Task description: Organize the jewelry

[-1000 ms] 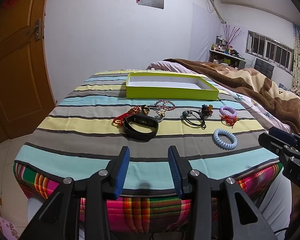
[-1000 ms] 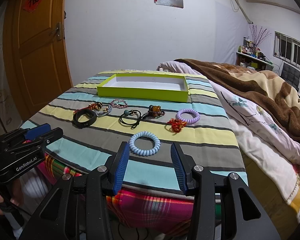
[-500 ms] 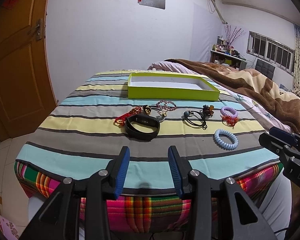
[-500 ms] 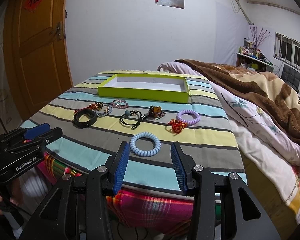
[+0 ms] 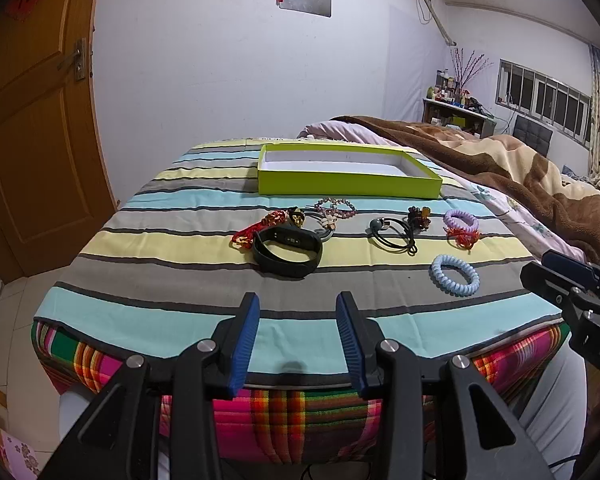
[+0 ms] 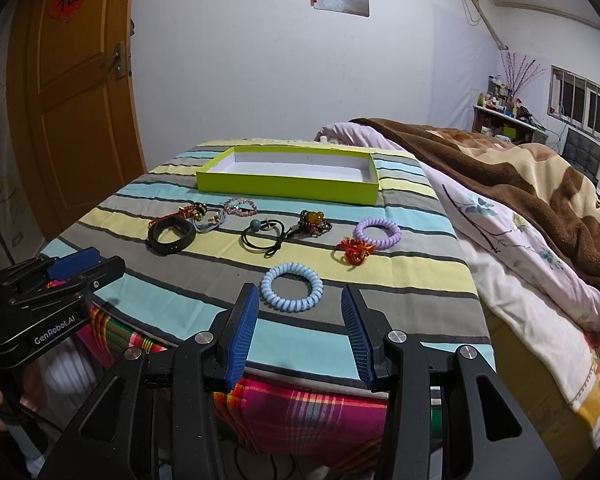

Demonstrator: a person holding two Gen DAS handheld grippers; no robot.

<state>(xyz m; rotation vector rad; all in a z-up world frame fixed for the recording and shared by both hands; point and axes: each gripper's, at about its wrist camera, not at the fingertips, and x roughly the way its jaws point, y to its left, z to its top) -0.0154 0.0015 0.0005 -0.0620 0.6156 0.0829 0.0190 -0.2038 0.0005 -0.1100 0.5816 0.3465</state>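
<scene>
Jaws of your left gripper (image 5: 296, 336) and right gripper (image 6: 298, 334) gape wide, empty; the shallow lime-green cardboard box (image 6: 288, 176) lies crosswise ahead, beyond the pale-blue spiral hair tie (image 6: 292, 287).

Black grippers (image 5: 296, 336), blue ribbed pads (image 6: 242, 336), silver screws, "GenRobot.AI" marking.

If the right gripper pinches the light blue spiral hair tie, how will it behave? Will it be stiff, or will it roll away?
The light blue spiral hair tie is a coiled ring, so it will probably squash and spring under the fingers rather than stay stiff. It lies flat on the striped cloth, so rolling seems unlikely. It looks thin and hollow, so probably light.
</scene>
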